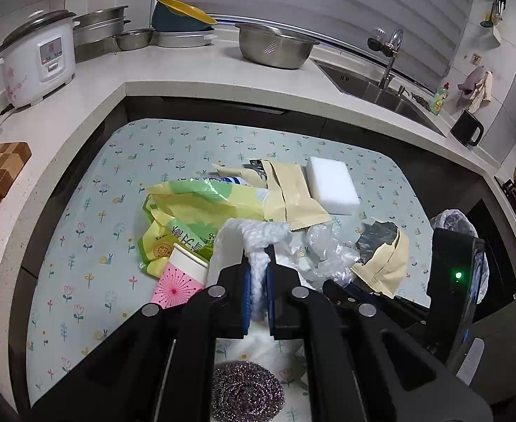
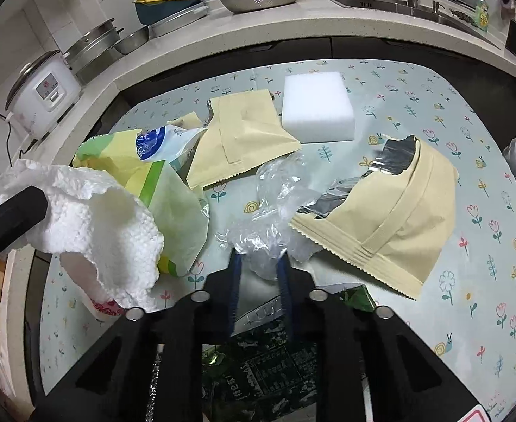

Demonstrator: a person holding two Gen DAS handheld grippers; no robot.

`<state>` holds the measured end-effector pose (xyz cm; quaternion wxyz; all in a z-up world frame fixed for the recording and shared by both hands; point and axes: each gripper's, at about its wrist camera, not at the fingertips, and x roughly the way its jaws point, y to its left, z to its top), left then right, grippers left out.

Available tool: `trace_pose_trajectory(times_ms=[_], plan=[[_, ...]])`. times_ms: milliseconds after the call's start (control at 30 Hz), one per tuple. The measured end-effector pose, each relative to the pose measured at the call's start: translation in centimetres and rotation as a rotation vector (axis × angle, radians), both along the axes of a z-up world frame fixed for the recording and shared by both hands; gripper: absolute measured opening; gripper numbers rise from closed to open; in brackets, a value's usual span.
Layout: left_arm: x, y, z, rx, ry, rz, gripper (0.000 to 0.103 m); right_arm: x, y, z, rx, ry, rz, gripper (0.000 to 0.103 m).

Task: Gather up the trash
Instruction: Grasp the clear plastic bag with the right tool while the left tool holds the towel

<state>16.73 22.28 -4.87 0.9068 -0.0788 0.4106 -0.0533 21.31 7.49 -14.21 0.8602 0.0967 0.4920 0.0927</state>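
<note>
Nearest, a steel scourer lies on the flower-print mat under the left gripper – its jaws clenched on a crumpled white paper towel, lifted off the mat. Beside it the right gripper has its jaws pinched on a crumpled clear plastic wrap, with a dark green printed wrapper lying below. Just past the left gripper sit a pink-patterned paper cup and a yellow-green plastic bag. Further on lie two torn beige foil-lined pouches – one by the right gripper, one toward the middle – and a white sponge block touching the second. Farthest, the counter carries a rice cooker, steel bowls and a sink
</note>
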Motion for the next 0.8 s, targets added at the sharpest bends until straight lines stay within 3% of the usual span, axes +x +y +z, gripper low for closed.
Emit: trace_pose_trajectory(times_ms=[433, 800], plan=[[-2.0, -1.5, 3.1, 0.003, -0.062, -0.023, 0.006, -3.5, -0.9, 7.5, 0.053, -0.168, 0.043, 0.008], [-4.3, -5.4, 7.6, 0.015, -0.154, -0.082, 0.006, -6.5, -5.8, 13.0, 0.039, -0.288, -0.037, 0.008]])
